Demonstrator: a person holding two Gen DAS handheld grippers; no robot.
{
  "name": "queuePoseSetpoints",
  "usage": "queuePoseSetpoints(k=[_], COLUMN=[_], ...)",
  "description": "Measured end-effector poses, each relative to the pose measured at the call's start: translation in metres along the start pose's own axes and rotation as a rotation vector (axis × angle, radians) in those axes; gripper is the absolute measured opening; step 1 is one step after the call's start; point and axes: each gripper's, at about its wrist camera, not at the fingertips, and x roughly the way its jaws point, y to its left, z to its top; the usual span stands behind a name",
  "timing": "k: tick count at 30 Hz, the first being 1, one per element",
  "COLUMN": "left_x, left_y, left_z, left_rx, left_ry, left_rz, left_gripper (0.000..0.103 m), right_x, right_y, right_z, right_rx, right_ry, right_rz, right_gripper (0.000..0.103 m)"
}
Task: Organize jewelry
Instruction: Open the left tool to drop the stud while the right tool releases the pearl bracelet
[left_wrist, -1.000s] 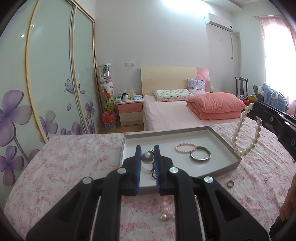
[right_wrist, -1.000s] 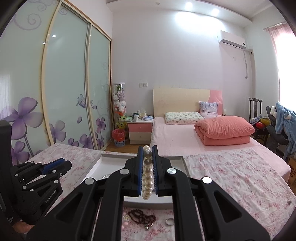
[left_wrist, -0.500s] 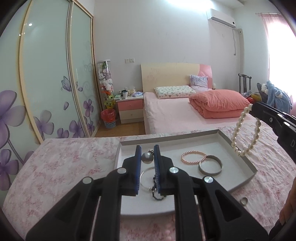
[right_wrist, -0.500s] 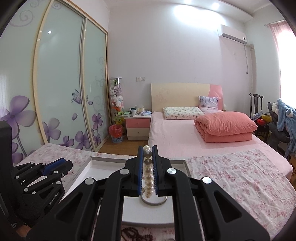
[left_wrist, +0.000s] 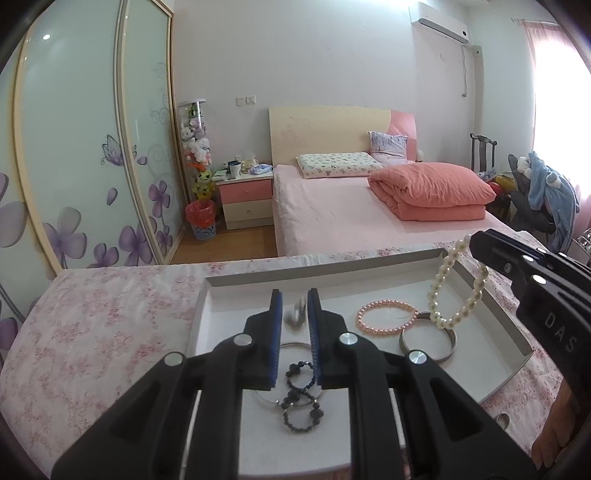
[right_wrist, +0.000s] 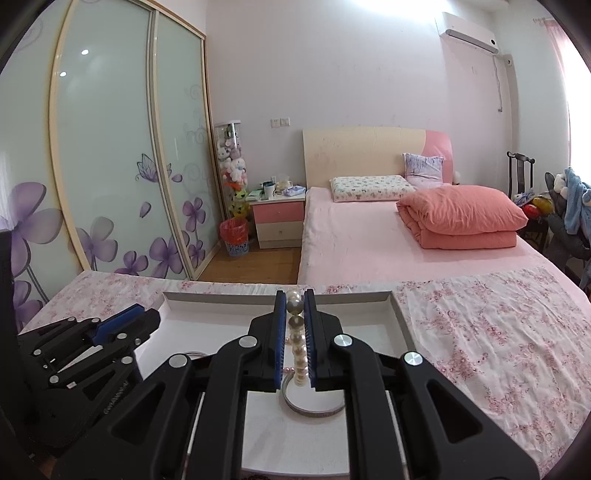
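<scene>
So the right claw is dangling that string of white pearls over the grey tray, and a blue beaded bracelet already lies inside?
Not quite: the beaded bracelet in the grey tray is pink, not blue, as the left wrist view shows. The right claw does dangle the string of white pearls over it.

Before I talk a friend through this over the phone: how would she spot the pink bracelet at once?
Look in the shallow white tray on the flowered tablecloth. The pink bracelet lies flat on the tray floor, touching the silver bangle beside it. It is the only pink ring of small beads there; the pearl strand hangs, cream-white.
</scene>
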Motion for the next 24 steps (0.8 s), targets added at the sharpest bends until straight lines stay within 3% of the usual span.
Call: queuePoseSetpoints(k=[3, 15, 24], left_x=[0.003, -0.023, -0.065], left_y=[0.002, 0.035, 0.045], left_z=[0.001, 0.006, -0.024], left_rx=[-0.012, -0.088, -0.082], left_ry=[-0.001, -0.029, -0.014], left_rz=[0.001, 0.044, 0.031], left_gripper=[0.029, 0.03, 0.035], right_x=[-0.002, -0.022, -0.052], right_y=[-0.004, -0.015, -0.023], right_z=[0.001, 0.001, -0.016], right_rx=[0.008, 0.032, 0.016], right_ry=[-0.002, -0.013, 0.044], right_rz=[-0.007, -0.042, -0.038], right_gripper=[0.017, 0.019, 0.019])
